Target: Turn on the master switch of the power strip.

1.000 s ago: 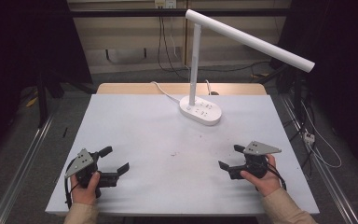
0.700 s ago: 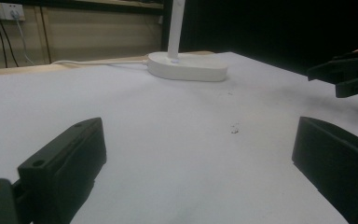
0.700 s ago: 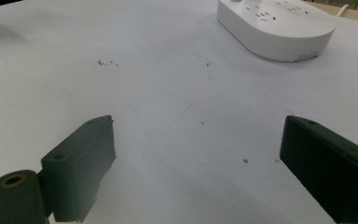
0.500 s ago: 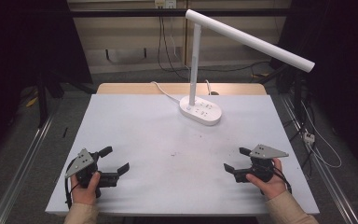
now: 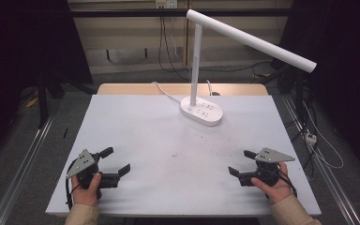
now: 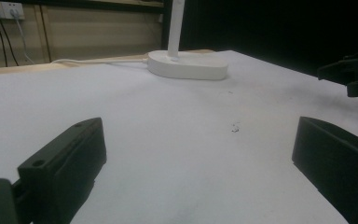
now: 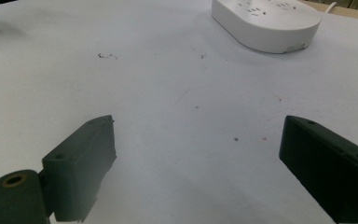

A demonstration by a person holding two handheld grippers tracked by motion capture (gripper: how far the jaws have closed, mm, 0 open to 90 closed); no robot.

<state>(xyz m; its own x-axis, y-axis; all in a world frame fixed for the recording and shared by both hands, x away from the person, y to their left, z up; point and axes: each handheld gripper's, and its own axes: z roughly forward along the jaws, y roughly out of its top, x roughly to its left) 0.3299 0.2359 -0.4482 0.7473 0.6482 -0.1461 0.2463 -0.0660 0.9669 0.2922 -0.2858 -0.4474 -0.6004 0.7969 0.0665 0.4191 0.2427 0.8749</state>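
My left gripper (image 5: pixel 115 160) rests low over the white table (image 5: pixel 159 136) near its front left corner, jaws wide open and empty; its own view shows the gap (image 6: pixel 198 158) over bare tabletop. At the front right my right gripper (image 5: pixel 243 162) is also open with nothing between its fingers, seen in its own view (image 7: pixel 198 163). A white desk lamp stands at the back centre, its oval base (image 5: pixel 201 111) carrying sockets and its long arm (image 5: pixel 253 41) reaching right. The base appears ahead in both gripper views (image 6: pixel 186 64) (image 7: pixel 265 21).
The lamp's white cable (image 5: pixel 166 93) runs off the table's back edge. Small dark specks (image 5: pixel 173 154) mark the middle of the table. Metal rails (image 5: pixel 23 164) line the floor on both sides. The right gripper's jaws (image 6: pixel 354 77) show at the right edge of the left gripper view.
My right gripper has slid a little back toward the front edge and to the right. The left gripper has stayed put.
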